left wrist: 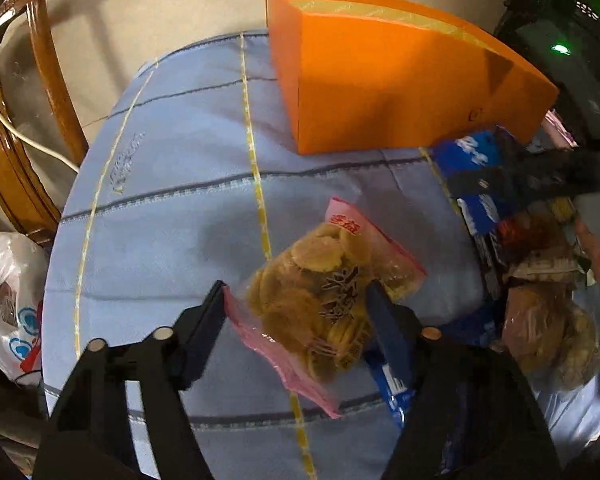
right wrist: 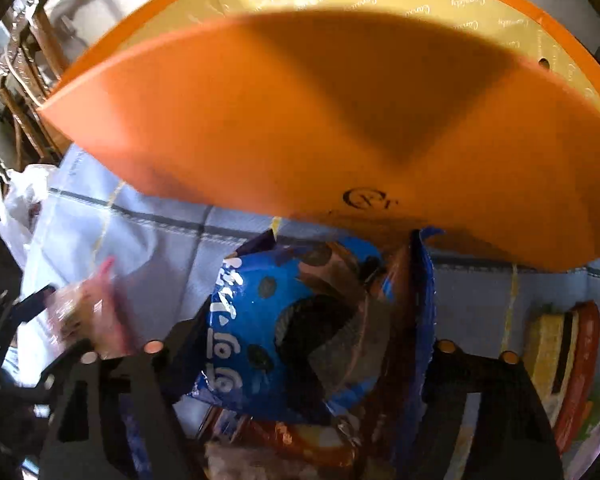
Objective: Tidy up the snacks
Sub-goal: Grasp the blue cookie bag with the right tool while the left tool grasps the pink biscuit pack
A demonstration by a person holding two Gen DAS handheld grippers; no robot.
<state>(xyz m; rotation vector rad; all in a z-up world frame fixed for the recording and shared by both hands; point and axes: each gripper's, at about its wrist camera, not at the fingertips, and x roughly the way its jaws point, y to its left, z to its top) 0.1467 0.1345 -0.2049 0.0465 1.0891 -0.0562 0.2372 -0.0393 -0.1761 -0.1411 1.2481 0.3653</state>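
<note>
Left gripper (left wrist: 300, 300), lower centre of its view: pointed steeply down, one finger on either side of a clear pink-edged plastic bag of round tan biscuits (left wrist: 320, 280). Left finger at the pink margin, right finger against the bulk of the biscuits. Cannot tell whether actually squeezing or only touching. Bag lying flat on the pale blue cloth-covered surface (left wrist: 160, 220), slightly apart from the heap of mixed packets (left wrist: 540, 264) at the right edge, so probably chosen as the easiest one to take cleanly.

Right gripper (right wrist: 306, 332), lower centre of its own view: clenched on a glossy blue snack bag printed with dark cookies (right wrist: 252, 320), which bulges from finger to finger. Taken across its width, likely to keep it from slipping.

Beyond both, in the upper part of each view: large open orange cardboard box with a gold lining (right wrist: 300, 120), just behind the blue bag, presumably the destination.
</note>
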